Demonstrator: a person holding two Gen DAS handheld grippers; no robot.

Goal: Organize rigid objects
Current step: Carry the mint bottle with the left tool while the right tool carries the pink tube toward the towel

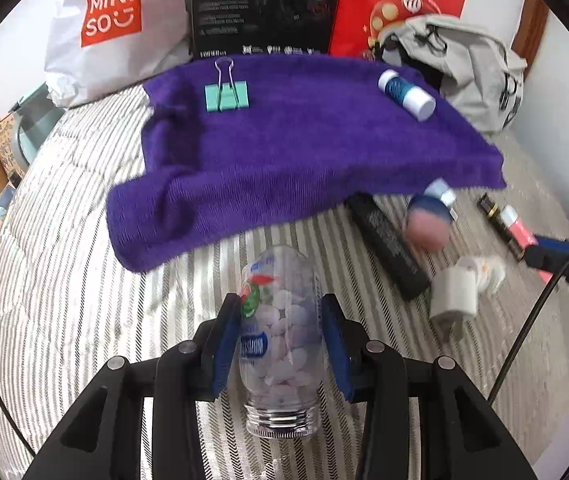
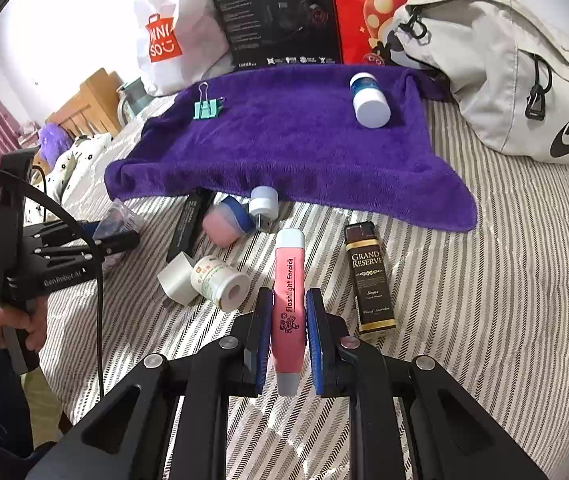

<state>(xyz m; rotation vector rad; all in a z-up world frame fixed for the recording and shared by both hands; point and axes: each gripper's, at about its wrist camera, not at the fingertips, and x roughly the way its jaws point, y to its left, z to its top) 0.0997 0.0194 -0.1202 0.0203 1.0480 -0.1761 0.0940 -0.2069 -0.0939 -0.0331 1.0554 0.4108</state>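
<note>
From the left wrist, we see the left gripper [image 1: 282,342] with its jaws clamped on a clear plastic bottle [image 1: 282,340] part filled with pale tablets; the bottle sits between the blue pads at mid-body, its threaded neck toward the camera and no cap that we can see; it hangs just above the striped bed [image 1: 84,280], short of the purple towel [image 1: 284,160]. We judge it light and stiff but smooth-walled, so it may slip or turn in the pads; with the mouth open, tipping it could spill the tablets; the labelled middle is the sound place to hold. On the towel lie a green binder clip [image 1: 226,96] and a white-capped blue bottle [image 1: 406,94], well apart.

From the right wrist, the right gripper [image 2: 289,332] has its jaws closed against the sides of a pink earpick case [image 2: 289,304]; whether the case is lifted or lying on the bed we cannot tell. It looks light, hard and slick, long and narrow; held near its lower half, the far end could swing, so a grip nearer the middle seems steadier. Just beside it lies a black and gold box [image 2: 370,276]; a white tape roll [image 2: 220,280] and a small white plug [image 2: 262,206] rest nearby.
</note>
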